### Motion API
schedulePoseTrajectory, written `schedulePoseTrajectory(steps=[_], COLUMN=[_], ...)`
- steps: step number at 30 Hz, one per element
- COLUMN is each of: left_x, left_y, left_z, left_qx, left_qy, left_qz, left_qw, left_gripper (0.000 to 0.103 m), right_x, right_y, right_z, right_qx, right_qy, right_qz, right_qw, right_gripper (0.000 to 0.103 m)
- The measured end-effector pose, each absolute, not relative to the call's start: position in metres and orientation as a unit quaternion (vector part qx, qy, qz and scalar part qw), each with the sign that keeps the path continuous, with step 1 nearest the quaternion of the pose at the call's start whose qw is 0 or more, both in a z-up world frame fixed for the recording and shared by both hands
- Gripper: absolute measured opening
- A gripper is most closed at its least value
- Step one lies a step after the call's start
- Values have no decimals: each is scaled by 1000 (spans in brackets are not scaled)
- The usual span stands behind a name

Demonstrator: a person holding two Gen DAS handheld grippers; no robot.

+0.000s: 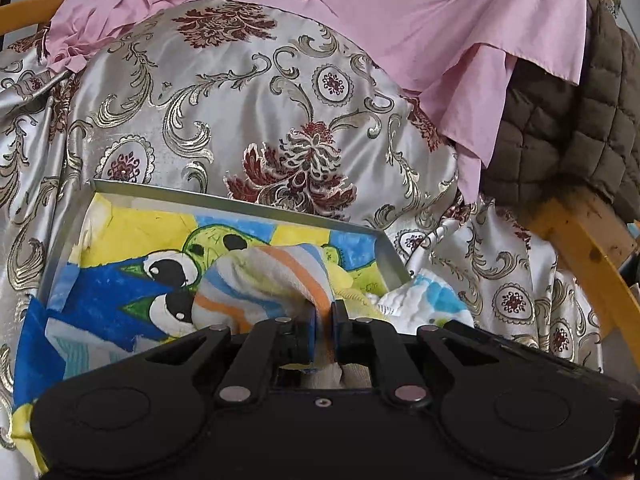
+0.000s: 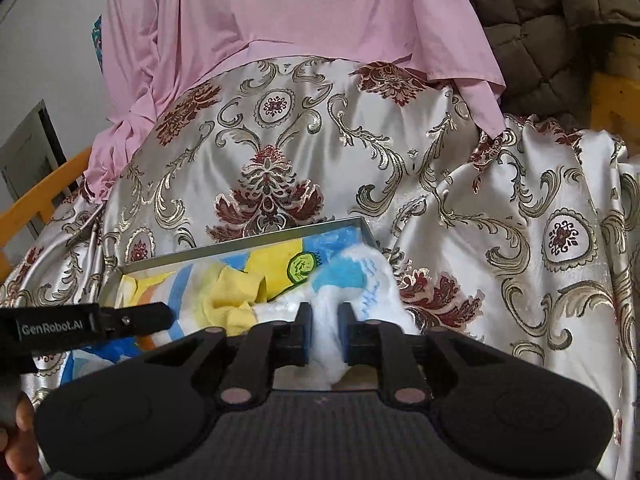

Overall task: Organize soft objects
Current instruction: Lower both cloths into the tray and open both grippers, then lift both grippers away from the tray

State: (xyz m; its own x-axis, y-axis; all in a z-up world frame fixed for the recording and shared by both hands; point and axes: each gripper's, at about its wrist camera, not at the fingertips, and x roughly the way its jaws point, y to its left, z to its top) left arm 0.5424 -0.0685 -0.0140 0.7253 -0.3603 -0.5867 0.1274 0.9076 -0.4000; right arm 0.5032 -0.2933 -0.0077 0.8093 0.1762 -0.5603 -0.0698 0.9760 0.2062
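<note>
Left wrist view.
- Left tongs [image 1: 322,330], lower centre: closed tight on a fold of striped cloth [image 1: 272,276], which bunches up just ahead of the tips.
- Tray [image 1: 240,200], grey metal, centre left: holds a cartoon towel [image 1: 120,292] in blue, yellow and green. The towel spills over the near edge at lower left.
- White cloth [image 1: 424,296], with blue marks, right of centre: it lies across the tray's right corner.
- Satin cover [image 1: 248,112], silver with maroon flowers, fills mid frame under the tray.
- Pink sheet [image 1: 440,20], top; quilted blanket [image 1: 572,128], brown, upper right; wooden frame [image 1: 592,248], right edge.

Right wrist view.
- Right tongs [image 2: 325,330], lower centre: nearly closed, pinching a wad of the white cloth [image 2: 368,276], which trails off over the tray's right corner.
- Tray [image 2: 248,240], centre left, with a yellow rag [image 2: 232,300] crumpled inside it, just left of the tongs.
- Left tongs [image 2: 132,318] enter from the left edge, over the tray; how far open cannot be told here.
- A hand [image 2: 20,436] shows at lower left.
- Satin cover [image 2: 500,200] and pink sheet [image 2: 280,12] behind.

Risks, as judged.
- The tray sits on slick, rumpled satin; a pull on either cloth could slide or tip it.
- Both cloths overlap the towel and rag; lifting one may drag the others out.
- The pinches hold thin folds only; fabric could slip free under its own weight.
</note>
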Motion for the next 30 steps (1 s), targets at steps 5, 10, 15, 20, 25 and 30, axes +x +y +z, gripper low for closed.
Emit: schedulePoseTrajectory(steps=[5,10,15,20,25,30], left_x=[533,516,483,439,388,336], left_y=[-66,-61,-56,-51,-45,-38], left_z=[-6,13,38,66,92,115], left_qx=[-170,-172,-159,-137,-118,-98], left_qy=[346,331,298,259,228,198], left_qz=[-125,-118,-113,-105,-104,-104], left_qw=[914,920,934,950,961,970], left_gripper=[21,38,54,73,83,92], right_x=[490,467,438,398,354,307], right_y=[-293,-290,-294,-296,-293,-283], right_z=[6,27,55,86,111,130], right_qx=[84,67,67,58,52,35], right_qy=[290,272,245,213,185,158], right_qz=[76,83,87,86,98,105], right_qw=[950,956,963,972,976,981], right_gripper=[49,65,77,86,94,99])
